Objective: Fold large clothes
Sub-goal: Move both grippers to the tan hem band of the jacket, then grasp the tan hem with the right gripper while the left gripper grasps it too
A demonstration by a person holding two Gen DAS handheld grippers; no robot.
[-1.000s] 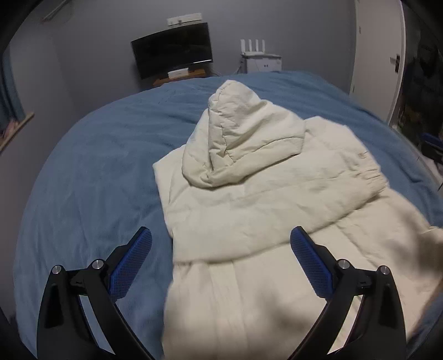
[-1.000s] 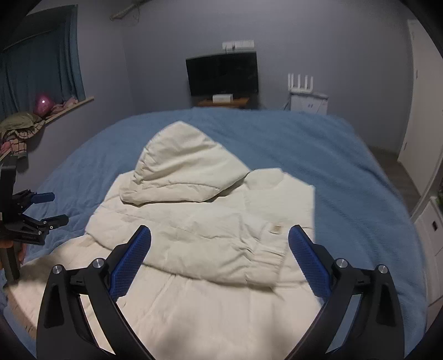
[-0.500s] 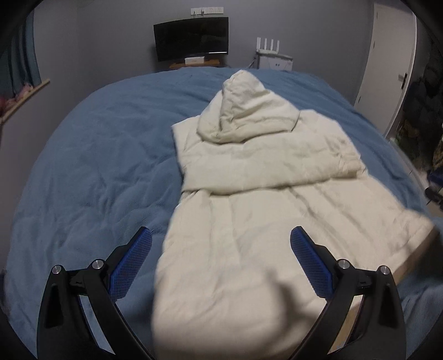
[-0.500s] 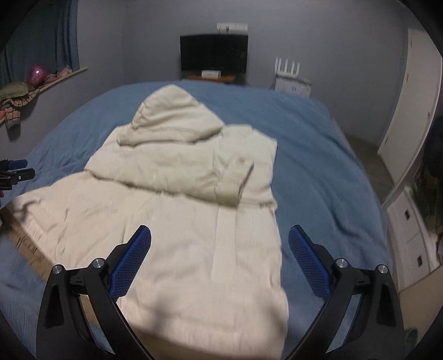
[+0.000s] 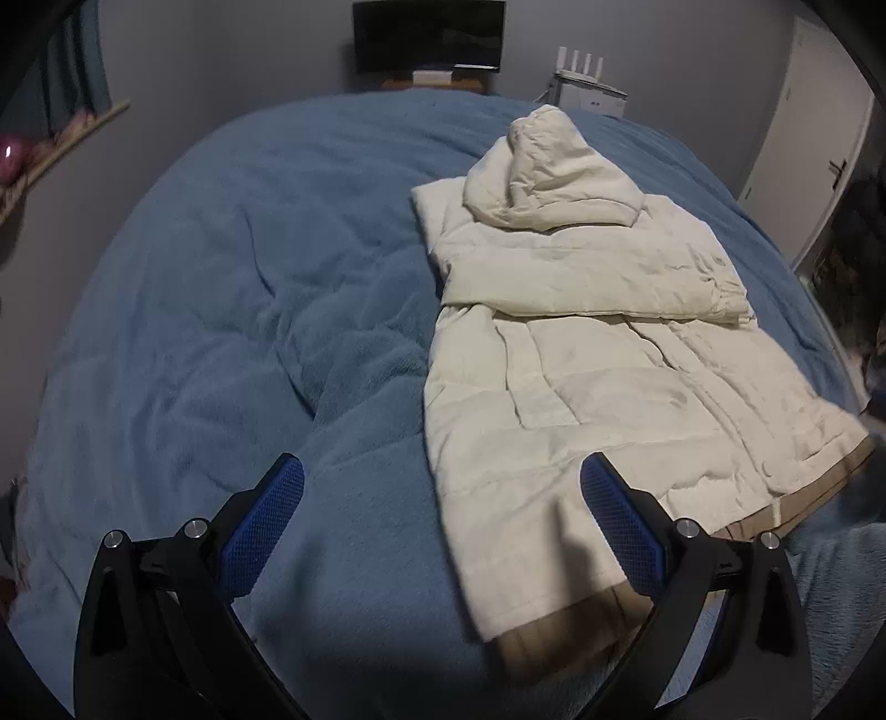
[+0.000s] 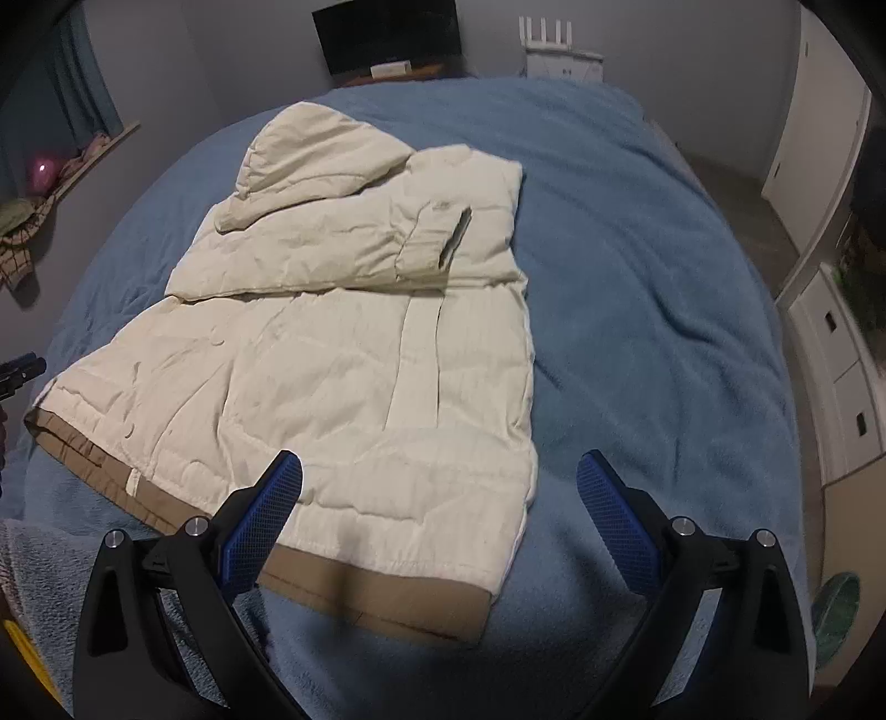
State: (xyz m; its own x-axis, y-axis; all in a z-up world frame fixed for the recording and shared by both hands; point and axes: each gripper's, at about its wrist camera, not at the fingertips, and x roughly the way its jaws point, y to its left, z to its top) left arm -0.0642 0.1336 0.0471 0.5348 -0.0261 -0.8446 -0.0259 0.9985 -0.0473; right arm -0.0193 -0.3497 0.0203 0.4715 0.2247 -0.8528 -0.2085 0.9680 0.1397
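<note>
Coat (image 5: 598, 354): I see it cream, flat on the blue bed (image 5: 221, 310), right half of the left view; hood (image 5: 548, 171) toward the upper frame, sleeves folded across the chest, tan hem (image 6: 387, 592) nearest me.
Left claw (image 5: 442, 531): released, gripping nothing, hanging over the coat's lower left edge.
Right claw (image 6: 440, 523): released too, empty, above the hem's right corner.
TV (image 6: 387, 33): top centre, beyond the bed.

The coat (image 5: 587, 354) is matt, puffy quilted cloth with a tan hem; the blanket (image 5: 232, 310) looks fuzzy fleece. Claw pads (image 6: 260, 526) are textured blue rubber.
</note>
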